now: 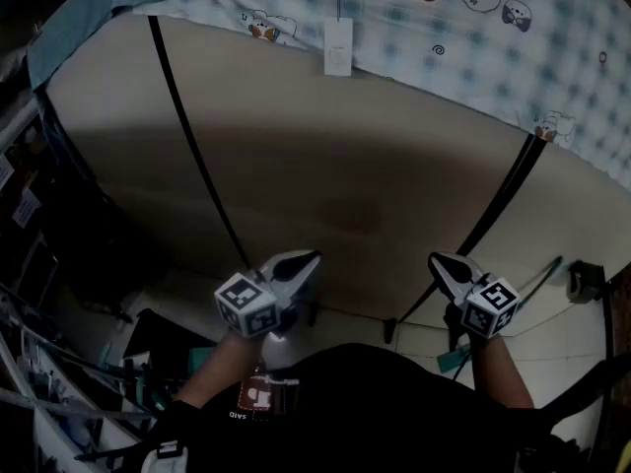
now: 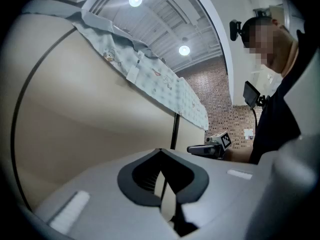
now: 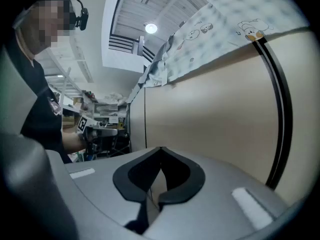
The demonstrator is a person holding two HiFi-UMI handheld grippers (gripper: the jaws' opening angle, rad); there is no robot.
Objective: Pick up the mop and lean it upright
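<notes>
L gripper (image 1: pixel 314 258) & R gripper (image 1: pixel 435 259) are hovering by wall (image 1: pixel 345 166), jaws together, empty. Pick-up is prob. still pending; next move is calling for locating mop & opening jaws.

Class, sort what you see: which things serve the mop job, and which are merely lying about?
Job: left gripper and right gripper, both shut and empty; beige panel wall for leaning. The mop cannot be made out.
Lying about: pale-blue cartoon-print cloth; white hanging tag.

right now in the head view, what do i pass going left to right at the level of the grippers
cluttered racks → left gripper → right gripper → small dark thing by the right edge, too dim to name
</notes>
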